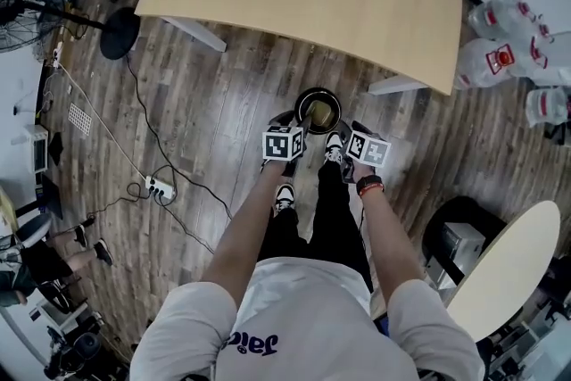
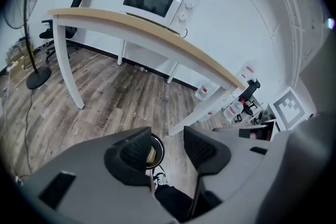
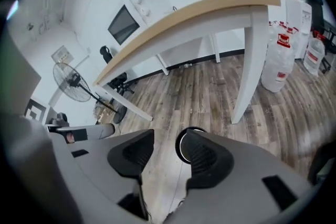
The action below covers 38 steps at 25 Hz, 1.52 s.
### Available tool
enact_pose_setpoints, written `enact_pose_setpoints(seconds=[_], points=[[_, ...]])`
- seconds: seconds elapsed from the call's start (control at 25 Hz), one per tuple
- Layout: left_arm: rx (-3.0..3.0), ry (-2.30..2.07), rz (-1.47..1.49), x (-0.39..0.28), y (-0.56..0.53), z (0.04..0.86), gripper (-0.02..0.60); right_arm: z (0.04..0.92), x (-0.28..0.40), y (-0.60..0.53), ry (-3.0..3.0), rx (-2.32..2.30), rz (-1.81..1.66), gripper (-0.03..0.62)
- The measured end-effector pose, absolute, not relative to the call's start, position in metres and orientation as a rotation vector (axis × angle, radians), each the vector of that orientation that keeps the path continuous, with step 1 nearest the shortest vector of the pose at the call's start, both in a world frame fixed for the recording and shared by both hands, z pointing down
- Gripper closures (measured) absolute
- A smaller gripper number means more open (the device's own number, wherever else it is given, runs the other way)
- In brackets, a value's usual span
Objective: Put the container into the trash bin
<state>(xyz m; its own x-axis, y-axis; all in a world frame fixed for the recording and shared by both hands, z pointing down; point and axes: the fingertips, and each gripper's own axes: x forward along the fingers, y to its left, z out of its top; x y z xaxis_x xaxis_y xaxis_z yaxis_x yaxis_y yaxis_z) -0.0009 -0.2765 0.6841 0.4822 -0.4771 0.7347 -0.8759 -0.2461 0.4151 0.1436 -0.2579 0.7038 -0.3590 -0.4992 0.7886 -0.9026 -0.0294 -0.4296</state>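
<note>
Left gripper [image 2: 167,147] and right gripper [image 3: 168,149] both gape wide, empty, above trash bin [image 1: 318,90]; container [image 1: 319,112] sits inside, drop apparently done.

Your left gripper [image 2: 167,145], right gripper [image 3: 167,148]: side by side, near-touching, pitched down. Both jaw pairs apart, nothing between pads. Left arm [image 1: 243,236], right arm [image 1: 390,236] extended forward, roughly parallel.
</note>
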Motion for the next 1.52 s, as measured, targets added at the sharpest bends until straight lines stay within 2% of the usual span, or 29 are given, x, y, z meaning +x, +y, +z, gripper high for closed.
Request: enact_pose_setpoints(seconds=[0.72,1.08,1.52], points=[[2.160,-1.256,0.459,-0.045,-0.218,0.478,0.401,0.495,0.122,-0.209,-2.090,1.623,1.098,0.401],[2.265,-1.310,0.363,-0.069,-0.175,0.402,0.416,0.412,0.113,-0.159,-2.199,1.710,0.932,0.427],[2.437,-1.332,0.274,-0.062,-0.118,0.316,0.469,0.323,0.115,-0.104,-2.329,1.836,0.742,0.481]])
